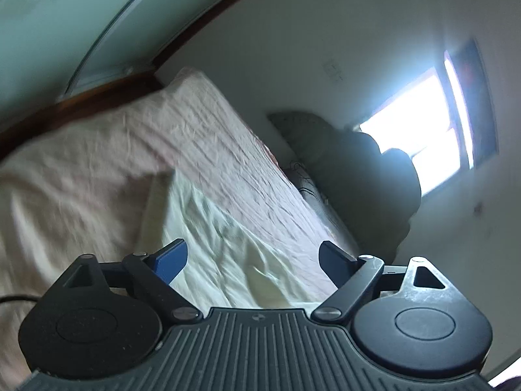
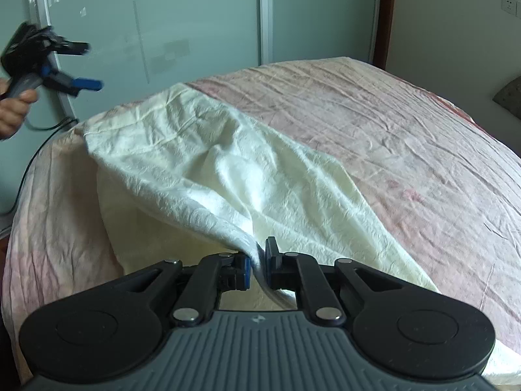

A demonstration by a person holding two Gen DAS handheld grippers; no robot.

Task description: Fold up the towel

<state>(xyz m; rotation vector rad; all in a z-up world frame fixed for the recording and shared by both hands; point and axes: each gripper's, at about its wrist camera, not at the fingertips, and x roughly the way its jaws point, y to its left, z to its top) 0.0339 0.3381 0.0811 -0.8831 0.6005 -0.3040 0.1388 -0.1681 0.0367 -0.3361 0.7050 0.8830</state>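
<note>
A cream-white crinkled towel lies spread in loose folds across the pink bedspread. My right gripper is shut on a near edge of the towel, which rises in a ridge from the bed to the fingers. In the right wrist view my left gripper is in the air at the far left, held by a hand, open and holding nothing. The left wrist view shows the left gripper wide open above the towel, not touching it.
A black cable hangs from the left gripper over the bed's left edge. A glass sliding door stands behind the bed. Dark cushions sit by a bright window. A wall socket is at the right.
</note>
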